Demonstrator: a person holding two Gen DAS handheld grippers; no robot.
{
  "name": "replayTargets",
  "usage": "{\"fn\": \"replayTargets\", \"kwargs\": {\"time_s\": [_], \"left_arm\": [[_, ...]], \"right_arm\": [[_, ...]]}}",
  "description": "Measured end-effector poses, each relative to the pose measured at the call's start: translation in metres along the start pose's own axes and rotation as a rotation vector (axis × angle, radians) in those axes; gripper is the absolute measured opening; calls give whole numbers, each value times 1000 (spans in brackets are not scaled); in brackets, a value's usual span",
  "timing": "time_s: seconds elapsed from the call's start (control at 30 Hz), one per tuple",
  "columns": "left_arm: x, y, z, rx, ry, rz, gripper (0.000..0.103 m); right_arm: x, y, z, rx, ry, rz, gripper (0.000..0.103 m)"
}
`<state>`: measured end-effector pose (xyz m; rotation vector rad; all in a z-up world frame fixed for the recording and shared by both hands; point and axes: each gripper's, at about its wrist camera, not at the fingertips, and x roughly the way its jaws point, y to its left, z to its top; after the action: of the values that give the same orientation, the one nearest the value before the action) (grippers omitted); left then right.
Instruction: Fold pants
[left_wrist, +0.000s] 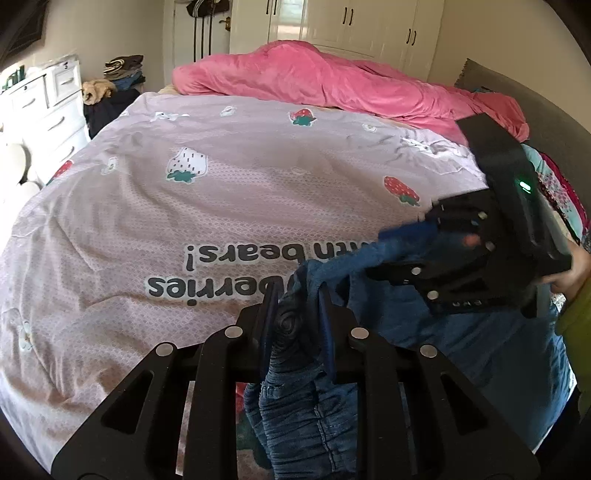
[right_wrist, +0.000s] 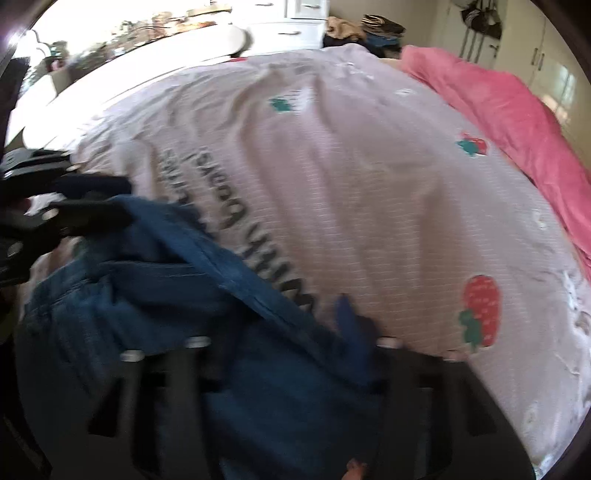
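Blue denim pants (left_wrist: 306, 406) hang bunched over the near edge of the bed. My left gripper (left_wrist: 297, 314) is shut on a gathered fold of them, its dark blue pads pressing on both sides. To the right, the right gripper (left_wrist: 399, 247), held by a hand (left_wrist: 570, 271), clamps another stretch of the same cloth. The right wrist view is blurred. There the pants (right_wrist: 147, 280) drape over my right gripper (right_wrist: 314, 321), so only one finger (right_wrist: 347, 317) shows. The left gripper (right_wrist: 122, 201) bites the fabric at the far left.
The bed carries a pale lilac strawberry-print cover (left_wrist: 221, 206) with black lettering. A rumpled pink blanket (left_wrist: 332, 81) lies along its far side. A white dresser (left_wrist: 48, 107) and a pile of clothes (left_wrist: 122, 70) stand beyond the left corner, with a wardrobe (left_wrist: 369, 26) behind.
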<state>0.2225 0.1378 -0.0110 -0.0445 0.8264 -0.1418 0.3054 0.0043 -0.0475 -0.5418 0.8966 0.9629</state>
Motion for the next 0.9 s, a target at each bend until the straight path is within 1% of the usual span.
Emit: {"fn": "replayTargets", "kwargs": {"time_s": [0.07, 0.13, 0.23, 0.33, 0.4, 0.5, 0.67, 0.8, 0.9], "left_arm": [[-1, 2, -2, -4, -3, 8, 14], [-5, 3, -3, -13, -7, 0, 14], [-12, 2, -5, -21, -19, -24, 14], [-20, -7, -9, -5, -32, -29, 14], [-28, -15, -13, 9, -43, -20, 14], [-39, -20, -19, 2, -60, -25, 14], [-70, -27, -42, -26, -94, -47, 14], [-93, -31, -72, -55, -89, -63, 14], [-107, -31, -92, -59, -66, -80, 14]], "right_arm": [[-7, 10, -6, -12, -29, -3, 15], [-22, 18, -16, 22, -89, -23, 11], [-46, 26, -31, 108, -165, -31, 10], [-67, 38, -43, 161, -197, -62, 10], [-80, 47, -49, 177, -219, -67, 10], [-100, 62, -62, 176, -273, -54, 10], [-128, 90, -82, 208, -302, -22, 10], [-144, 123, -96, 203, -306, 5, 10], [-151, 148, -109, 191, -296, 12, 10]]}}
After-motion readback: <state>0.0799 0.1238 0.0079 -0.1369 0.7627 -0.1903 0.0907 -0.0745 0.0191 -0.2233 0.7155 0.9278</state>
